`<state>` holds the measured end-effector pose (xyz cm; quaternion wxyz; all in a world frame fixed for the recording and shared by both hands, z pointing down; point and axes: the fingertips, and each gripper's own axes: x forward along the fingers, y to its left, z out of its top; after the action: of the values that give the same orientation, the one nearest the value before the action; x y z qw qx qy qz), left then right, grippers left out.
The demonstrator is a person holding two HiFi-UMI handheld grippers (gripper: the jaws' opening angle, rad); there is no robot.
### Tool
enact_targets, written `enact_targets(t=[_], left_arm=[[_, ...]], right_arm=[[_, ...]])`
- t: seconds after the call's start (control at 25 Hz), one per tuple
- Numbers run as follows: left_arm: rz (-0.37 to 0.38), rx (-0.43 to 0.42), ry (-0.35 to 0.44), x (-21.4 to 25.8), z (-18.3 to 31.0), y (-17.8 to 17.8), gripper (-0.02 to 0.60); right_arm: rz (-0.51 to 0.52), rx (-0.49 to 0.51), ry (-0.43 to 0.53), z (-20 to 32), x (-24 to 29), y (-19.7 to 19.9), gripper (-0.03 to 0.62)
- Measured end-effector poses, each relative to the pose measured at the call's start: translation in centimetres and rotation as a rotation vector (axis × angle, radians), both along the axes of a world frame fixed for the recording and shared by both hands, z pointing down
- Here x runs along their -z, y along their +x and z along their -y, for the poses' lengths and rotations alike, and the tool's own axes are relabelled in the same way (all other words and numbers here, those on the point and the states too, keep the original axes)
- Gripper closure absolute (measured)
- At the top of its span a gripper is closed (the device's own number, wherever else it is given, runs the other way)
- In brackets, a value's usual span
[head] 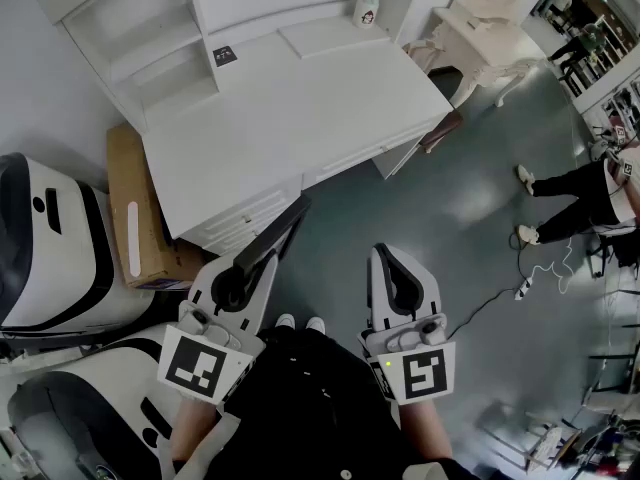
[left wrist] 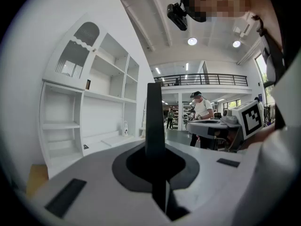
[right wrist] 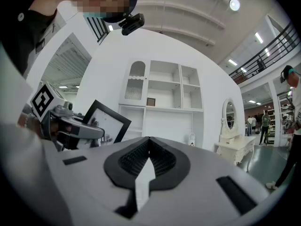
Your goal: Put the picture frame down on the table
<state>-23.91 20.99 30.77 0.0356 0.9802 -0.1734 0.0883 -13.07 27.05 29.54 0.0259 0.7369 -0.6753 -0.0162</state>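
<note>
A black picture frame [head: 278, 233] with a white inside sticks out edge-on from my left gripper [head: 250, 266], which is shut on its lower edge. In the left gripper view the frame [left wrist: 154, 119] rises as a narrow black strip between the jaws of the left gripper [left wrist: 156, 161]. The right gripper view shows its face [right wrist: 107, 124] tilted, held in the left gripper [right wrist: 77, 132]. The frame hangs in the air in front of the white table [head: 300, 118], not touching it. My right gripper [head: 392, 266] is beside it on the right, shut and empty, the same as in its own view [right wrist: 148, 160].
The table carries a white shelf unit [head: 140, 38], a small dark card [head: 225, 55] and a white bottle [head: 368, 6]. A cardboard box [head: 138, 218] leans at its left, next to white-and-black machines [head: 45, 248]. A white vanity [head: 490, 13], a person's legs [head: 570, 203] and a floor cable [head: 500, 298] lie to the right.
</note>
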Motion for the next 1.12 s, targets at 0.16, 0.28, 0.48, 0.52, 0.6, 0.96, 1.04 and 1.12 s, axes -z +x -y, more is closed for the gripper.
enact_targets(t=[0.16, 0.28, 0.48, 0.52, 0.6, 0.96, 1.04, 1.12], left_arm=[[-0.003, 0.000, 0.007, 0.0, -0.3, 0.4, 0.569], [-0.015, 0.008, 0.010, 0.3, -0.6, 0.7, 0.569], [-0.040, 0.023, 0.047, 1.2, -0.8, 0.9, 0.569], [-0.045, 0.026, 0.059, 1.4, -0.9, 1.0, 0.569], [-0.050, 0.034, 0.058, 1.7, -1.4, 1.3, 0.569], [-0.073, 0.033, 0.042, 1.9, -4.9, 3.0, 0.569], [-0.077, 0.035, 0.047, 1.9, -5.6, 3.3, 0.569], [-0.091, 0.032, 0.070, 2.1, -6.1, 3.5, 0.569]], right_arm=[[0.000, -0.002, 0.003, -0.2, 0.0, 0.4, 0.592], [0.001, -0.003, 0.008, -0.6, 0.1, 0.7, 0.592], [0.022, -0.004, 0.032, -1.2, 0.8, 1.4, 0.592], [0.023, -0.002, 0.037, -1.4, 1.0, 1.5, 0.592], [0.020, 0.002, 0.044, -1.9, 1.3, 1.8, 0.592], [0.038, 0.031, 0.077, -4.2, 1.8, 2.4, 0.592], [0.031, 0.030, 0.083, -4.7, 1.8, 2.8, 0.592], [0.028, 0.027, 0.091, -5.2, 1.8, 3.0, 0.592]])
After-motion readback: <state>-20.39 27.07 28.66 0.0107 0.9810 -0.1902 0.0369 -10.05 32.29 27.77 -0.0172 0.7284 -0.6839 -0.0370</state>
